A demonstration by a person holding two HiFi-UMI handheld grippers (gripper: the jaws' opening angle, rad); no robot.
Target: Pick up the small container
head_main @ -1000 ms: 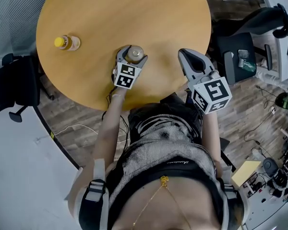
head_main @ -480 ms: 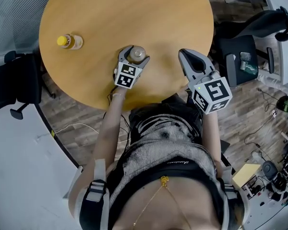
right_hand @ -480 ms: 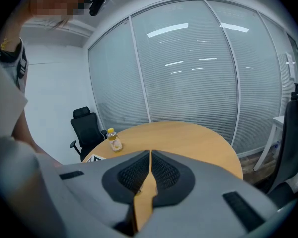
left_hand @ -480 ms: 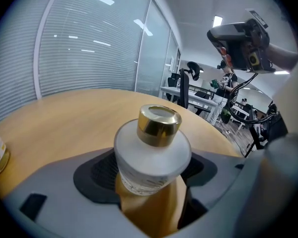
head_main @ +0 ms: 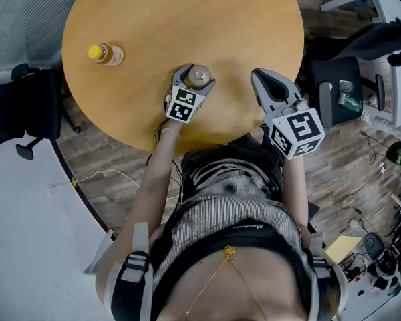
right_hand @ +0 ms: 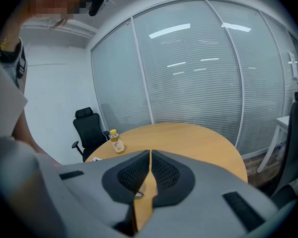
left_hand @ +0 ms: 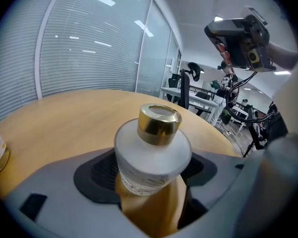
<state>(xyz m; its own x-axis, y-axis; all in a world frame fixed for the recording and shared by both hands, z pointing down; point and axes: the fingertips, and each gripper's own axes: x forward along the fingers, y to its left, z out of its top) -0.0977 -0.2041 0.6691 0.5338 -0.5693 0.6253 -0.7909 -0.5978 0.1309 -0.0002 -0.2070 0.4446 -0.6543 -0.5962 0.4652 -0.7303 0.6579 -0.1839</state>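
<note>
Nearest the body, over the near rim of the tabletop (head_main: 187, 19): right tool (head_main: 262, 79), clenched on nothing, pads meeting along a thin slit, no part in the grasp. Level with it and to its left, left tool (head_main: 192, 85) clamped on the small container (head_main: 198, 76), one dark pad against each flank below the frosted shoulder, gold cap (left_hand: 159, 124) rising clear above the jaws. Long axis upright, crosswise to the jaws, so a straight vertical lift judged enough, with no reaching or turning called for. Seated deep between the pads rather than out at the tips, at about 1 o'clock from the marker cube (head_main: 186, 105), on the near part of the tabletop. Cannot tell whether resting on the wood or just off it. Left hand plainly the one placed for the lift, the right tool apart at 3 o'clock from the container. Farther off, at 10 o'clock toward the left rim, a yellow-capped bottle (head_main: 105, 54), well clear of any lifting path.
</note>
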